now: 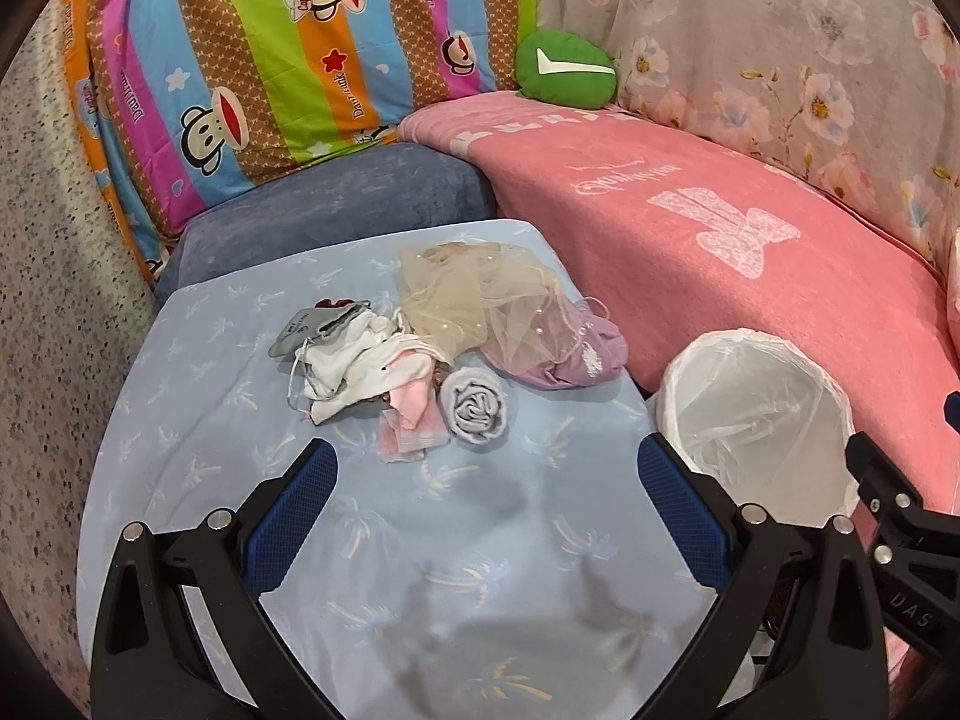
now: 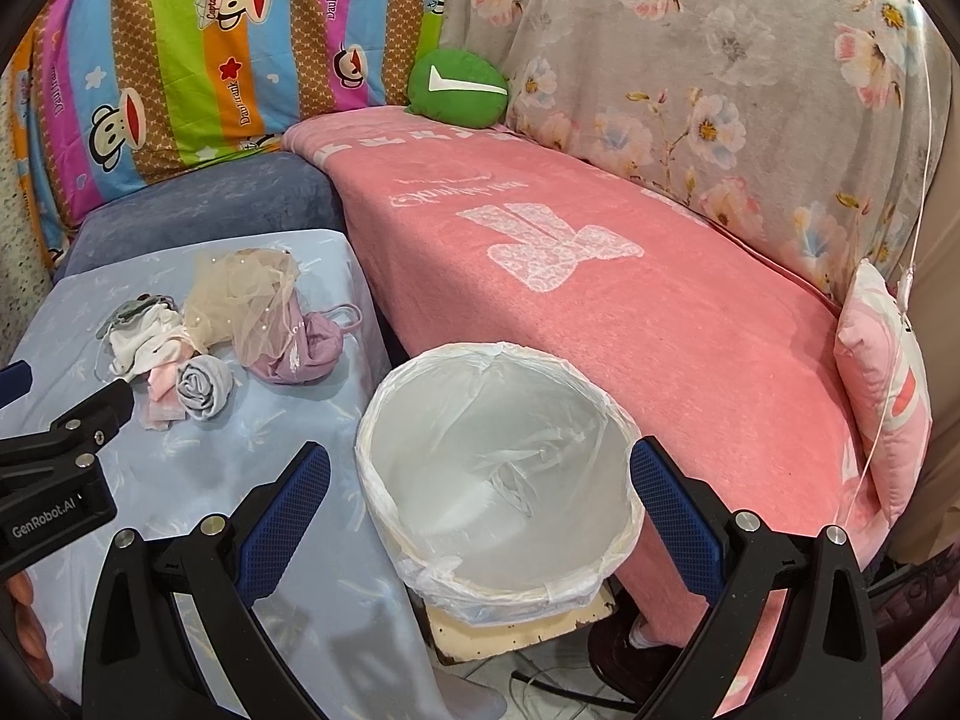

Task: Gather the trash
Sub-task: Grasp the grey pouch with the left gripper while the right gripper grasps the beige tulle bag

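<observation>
A pile of scraps lies on the light blue table (image 1: pixel 198 396): a grey rolled cloth (image 1: pixel 475 409), pink tissue bits (image 1: pixel 411 429), a white and grey crumpled bundle (image 1: pixel 348 360), beige netting (image 1: pixel 474 294) and a purple cloth (image 1: pixel 564 354). The pile also shows in the right wrist view (image 2: pixel 204 387). A white bin lined with a plastic bag (image 2: pixel 498 468) stands right of the table, also in the left wrist view (image 1: pixel 756 414). My left gripper (image 1: pixel 480 480) is open and empty, just short of the pile. My right gripper (image 2: pixel 480 486) is open and empty above the bin.
A pink blanket (image 2: pixel 600 312) covers the sofa to the right. A blue cushion (image 1: pixel 336 210), a striped cartoon sheet (image 1: pixel 252 60) and a green pillow (image 1: pixel 567 69) stand behind the table. A pink pillow (image 2: pixel 888 378) sits far right. The bin rests on a worn stool (image 2: pixel 516 624).
</observation>
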